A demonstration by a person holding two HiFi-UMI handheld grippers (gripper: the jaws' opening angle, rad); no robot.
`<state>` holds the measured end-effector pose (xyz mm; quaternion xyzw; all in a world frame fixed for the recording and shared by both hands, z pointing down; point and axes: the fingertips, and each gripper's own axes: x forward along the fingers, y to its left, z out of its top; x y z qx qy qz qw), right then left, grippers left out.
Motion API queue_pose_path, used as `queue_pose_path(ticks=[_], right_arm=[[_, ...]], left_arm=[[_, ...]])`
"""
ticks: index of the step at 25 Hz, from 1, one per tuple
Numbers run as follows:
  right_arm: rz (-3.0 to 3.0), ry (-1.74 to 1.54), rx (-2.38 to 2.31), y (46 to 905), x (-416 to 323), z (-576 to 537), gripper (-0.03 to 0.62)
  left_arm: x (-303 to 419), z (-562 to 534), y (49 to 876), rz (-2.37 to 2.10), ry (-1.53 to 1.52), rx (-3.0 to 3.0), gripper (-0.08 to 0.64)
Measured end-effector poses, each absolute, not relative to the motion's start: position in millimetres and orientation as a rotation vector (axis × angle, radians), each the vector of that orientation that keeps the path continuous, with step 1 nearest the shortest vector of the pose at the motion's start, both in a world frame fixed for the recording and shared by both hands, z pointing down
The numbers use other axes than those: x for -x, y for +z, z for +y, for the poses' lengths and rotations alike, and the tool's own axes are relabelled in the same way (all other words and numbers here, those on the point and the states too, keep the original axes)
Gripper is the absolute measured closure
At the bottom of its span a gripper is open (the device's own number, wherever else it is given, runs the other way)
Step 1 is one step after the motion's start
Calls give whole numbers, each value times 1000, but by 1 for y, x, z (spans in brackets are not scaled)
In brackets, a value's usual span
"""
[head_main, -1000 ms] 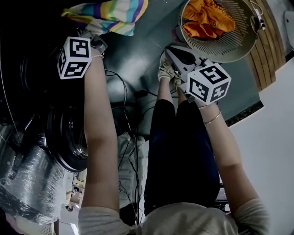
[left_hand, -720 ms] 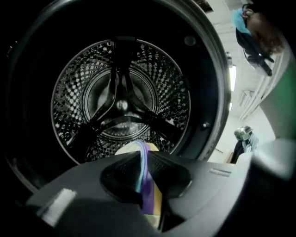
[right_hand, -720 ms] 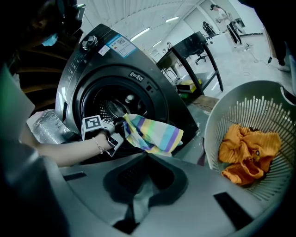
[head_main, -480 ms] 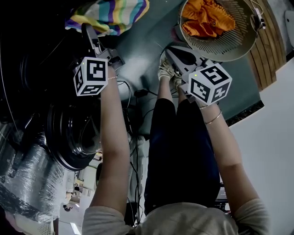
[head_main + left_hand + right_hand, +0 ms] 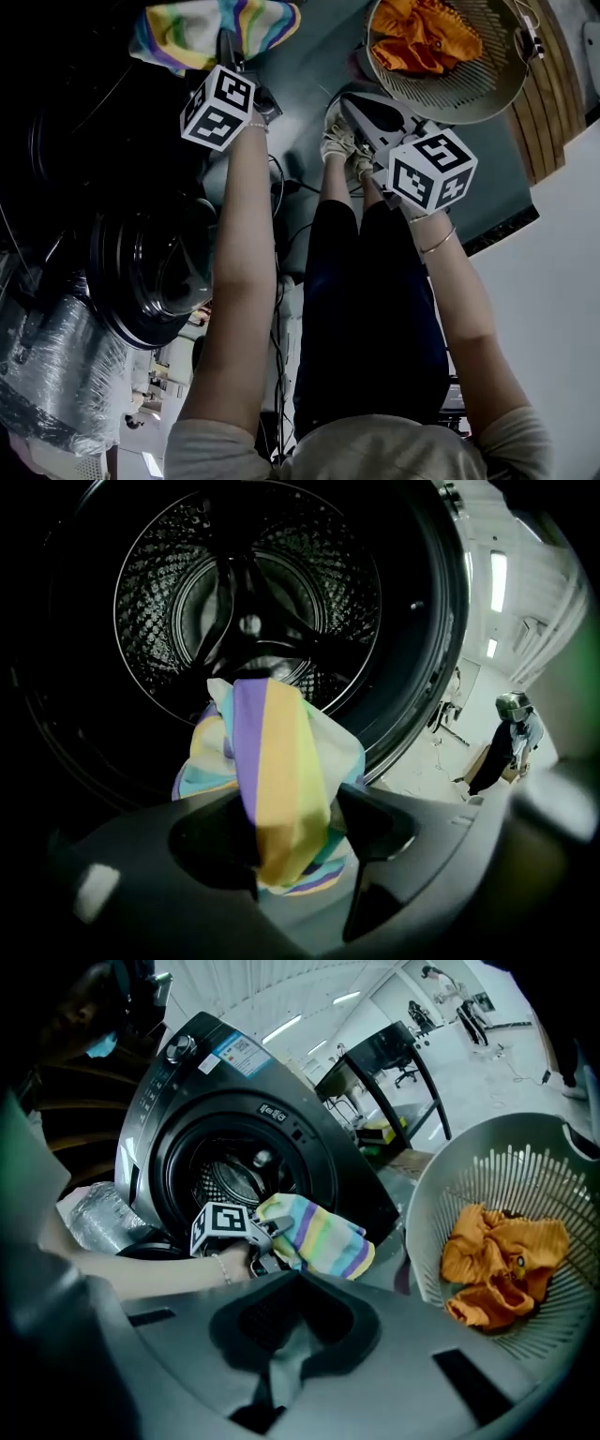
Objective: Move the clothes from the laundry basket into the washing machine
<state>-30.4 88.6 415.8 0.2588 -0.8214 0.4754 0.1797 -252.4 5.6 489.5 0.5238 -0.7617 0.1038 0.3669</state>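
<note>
One striped cloth (image 5: 272, 771) hangs at the drum (image 5: 248, 602) mouth's lower edge, between left gripper (image 5: 292, 817) jaws, apart, just opening. One orange cloth (image 5: 502, 1265) in laundry basket (image 5: 525, 1180). Right gripper (image 5: 286, 1354) jaws together, nothing between.

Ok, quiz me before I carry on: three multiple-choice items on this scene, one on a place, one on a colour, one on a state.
1. Where is the striped cloth?
A. in the laundry basket
B. in front of the washing machine's open drum, between the left gripper's jaws
C. on the floor

2. What colour is the garment lying in the basket?
A. orange
B. blue
C. white

3. How do the right gripper's jaws stand?
A. wide apart
B. shut on the garment
C. shut, nothing between

1 B: the left gripper view shows it between the jaws, which have just been opening, before the drum.
2 A: the right gripper view shows orange fabric.
3 C: its own view shows the jaws together and empty.
</note>
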Motion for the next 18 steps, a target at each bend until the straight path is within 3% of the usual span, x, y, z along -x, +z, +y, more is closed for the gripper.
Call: queue_pose_path(ticks=[2,4,18], right_arm=[[-2315,1358,-743,419,29,88,583],[-2306,1376,-746,422,30,89,583],[-2327,1371,-716,418,48,87,583]], left_arm=[[255,2,494,-1979,311,-1336,397],[255,-2,492,-1994,361,-1357,478],[340,-92,392,-2247,342,-1568,515]])
